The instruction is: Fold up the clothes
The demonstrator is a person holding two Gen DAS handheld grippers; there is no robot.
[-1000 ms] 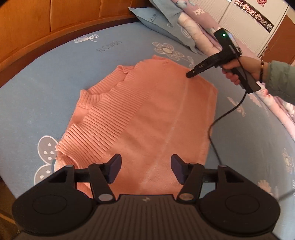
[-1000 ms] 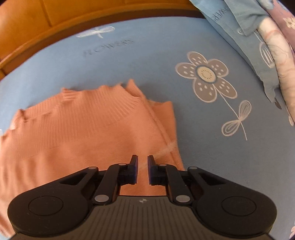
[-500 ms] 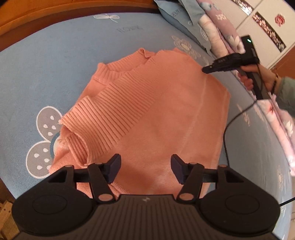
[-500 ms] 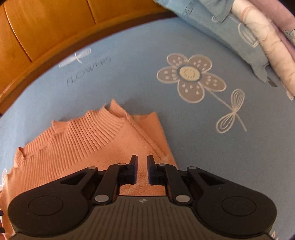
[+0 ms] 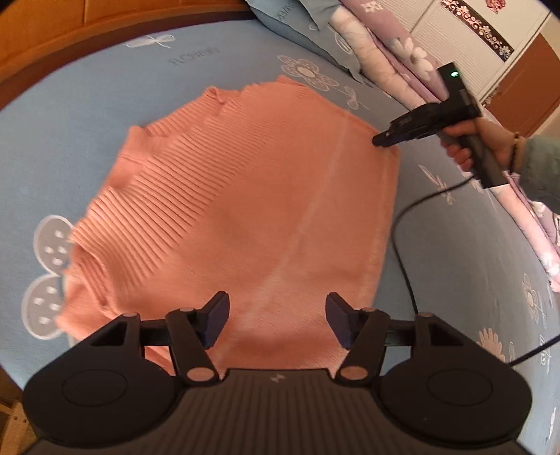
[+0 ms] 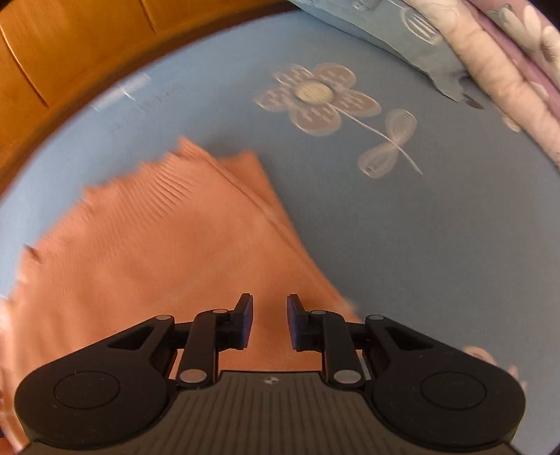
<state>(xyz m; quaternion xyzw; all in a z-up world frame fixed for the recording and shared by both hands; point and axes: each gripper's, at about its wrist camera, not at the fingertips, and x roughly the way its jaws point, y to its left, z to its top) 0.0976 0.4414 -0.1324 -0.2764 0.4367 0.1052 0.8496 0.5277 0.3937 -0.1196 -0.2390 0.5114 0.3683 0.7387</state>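
Sweater: a salmon-pink knit sweater [image 5: 252, 217] lies folded and flat on the blue flowered bedsheet [image 5: 105, 87], ribbed band toward the wooden bed frame [image 5: 52, 21].
Left gripper: the left gripper [image 5: 277, 323] hovers over the sweater's near edge, fingers wide apart, nothing between them.
Right gripper: the right gripper [image 6: 268, 322], held in a hand [image 5: 486, 140], points at the sweater's far right corner; fingers narrow, almost together, gripping nothing.
Bedding: folded quilts [image 5: 385, 45] are stacked beyond the sweater.
Cable: a black cable [image 5: 402, 245] trails across the sheet.
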